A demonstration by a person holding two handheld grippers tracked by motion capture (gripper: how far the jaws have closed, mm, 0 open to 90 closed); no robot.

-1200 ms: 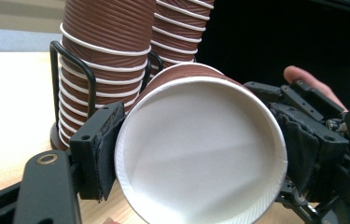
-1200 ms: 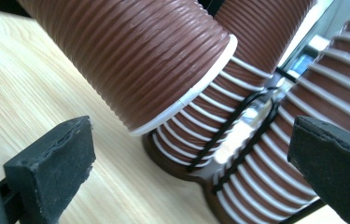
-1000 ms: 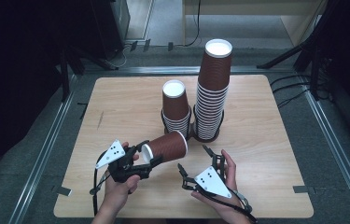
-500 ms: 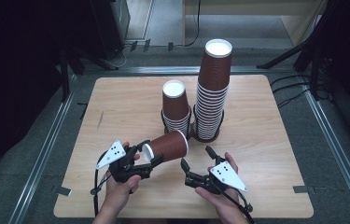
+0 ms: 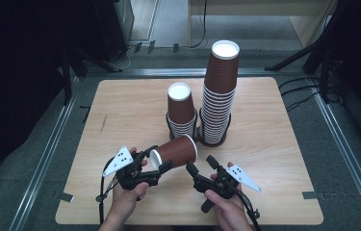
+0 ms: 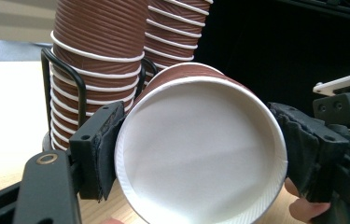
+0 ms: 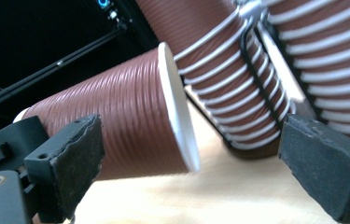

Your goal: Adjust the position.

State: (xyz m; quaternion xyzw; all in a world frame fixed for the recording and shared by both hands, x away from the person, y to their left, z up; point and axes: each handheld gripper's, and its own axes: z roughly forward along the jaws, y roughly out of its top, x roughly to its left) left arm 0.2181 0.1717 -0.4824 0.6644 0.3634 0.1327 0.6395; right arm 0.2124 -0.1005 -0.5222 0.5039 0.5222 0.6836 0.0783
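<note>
A brown ribbed paper cup [image 5: 175, 150] lies on its side just above the table, and my left gripper [image 5: 153, 162] is shut on its narrow end. In the left gripper view the cup's white end [image 6: 200, 154] faces the camera, with a black pad [image 6: 102, 149] pressed on each side. My right gripper [image 5: 201, 163] is open and its jaws have just been opening. The cup's wide white rim [image 7: 177, 107] lies just ahead of them, and neither pad touches it. Behind stand a tall stack of cups [image 5: 221, 96] and a short stack [image 5: 182, 110].
Both stacks sit in black wire holders [image 6: 65, 79] near the middle of the wooden table [image 5: 274, 120]. Metal rails [image 5: 48, 154] run along the table's sides, and dark stands and cables lie on the floor beyond.
The right gripper's jaws stand wider apart than before and that hand has turned slightly. The left gripper and the cup in it have kept still.
</note>
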